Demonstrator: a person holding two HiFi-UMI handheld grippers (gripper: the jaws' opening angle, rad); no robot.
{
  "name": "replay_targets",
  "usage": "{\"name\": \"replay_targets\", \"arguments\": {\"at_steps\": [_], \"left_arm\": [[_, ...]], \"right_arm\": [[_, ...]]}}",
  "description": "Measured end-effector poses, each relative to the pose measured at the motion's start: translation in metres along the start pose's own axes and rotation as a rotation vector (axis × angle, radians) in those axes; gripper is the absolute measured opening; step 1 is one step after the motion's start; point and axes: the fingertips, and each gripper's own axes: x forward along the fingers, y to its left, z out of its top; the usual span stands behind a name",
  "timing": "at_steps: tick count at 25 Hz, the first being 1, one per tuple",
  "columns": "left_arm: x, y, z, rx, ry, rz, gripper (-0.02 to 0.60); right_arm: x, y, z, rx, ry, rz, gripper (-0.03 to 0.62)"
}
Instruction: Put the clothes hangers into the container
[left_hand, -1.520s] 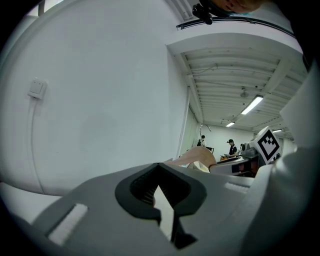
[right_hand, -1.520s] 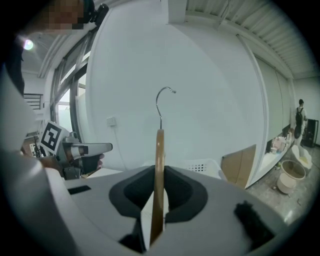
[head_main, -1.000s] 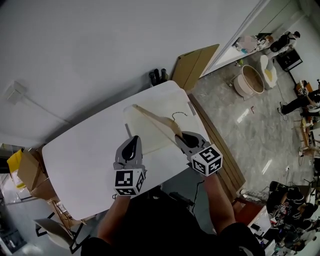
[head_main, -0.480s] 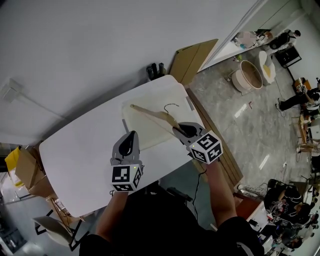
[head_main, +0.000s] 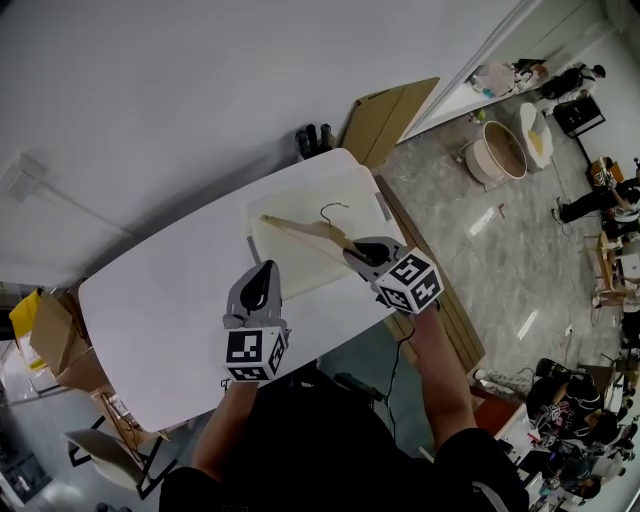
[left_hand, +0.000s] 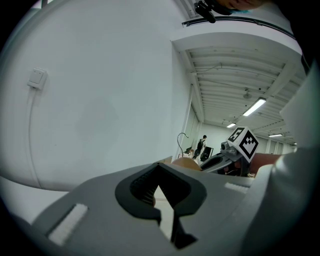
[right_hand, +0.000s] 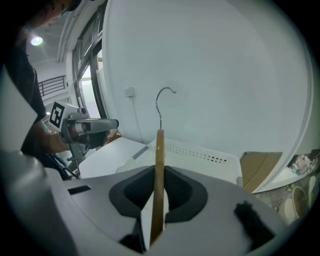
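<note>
While the person's forearms enter at 6 o'clock in the head view, the left gripper (head_main: 264, 272) hangs over the white table (head_main: 160, 310), jaws drawn together on nothing, pointing to 12 o'clock. At its 3 o'clock the right gripper (head_main: 352, 256), tilted downward, is clamped on the wood of a clothes hanger (head_main: 300, 230): pale, flat timber with a thin wire hook (head_main: 333, 209). The free arm runs toward 10 o'clock above the white container (head_main: 285, 268), a shallow tub with a perforated rim at the table's far end; contact between them cannot be told. Beyond, at 1 o'clock, cardboard sheets (head_main: 385, 125) lean beside two dark objects (head_main: 315, 142).
</note>
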Motion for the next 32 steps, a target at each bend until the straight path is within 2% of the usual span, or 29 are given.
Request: {"name": "replay_targets", "arguments": {"at_steps": [32], "left_arm": [[0.028,0.011,-0.008,-0.016,0.04,0.033,0.005]], "right_arm": [[0.05,-0.025,-0.004,-0.087,0.142,0.136,0.061]]}}
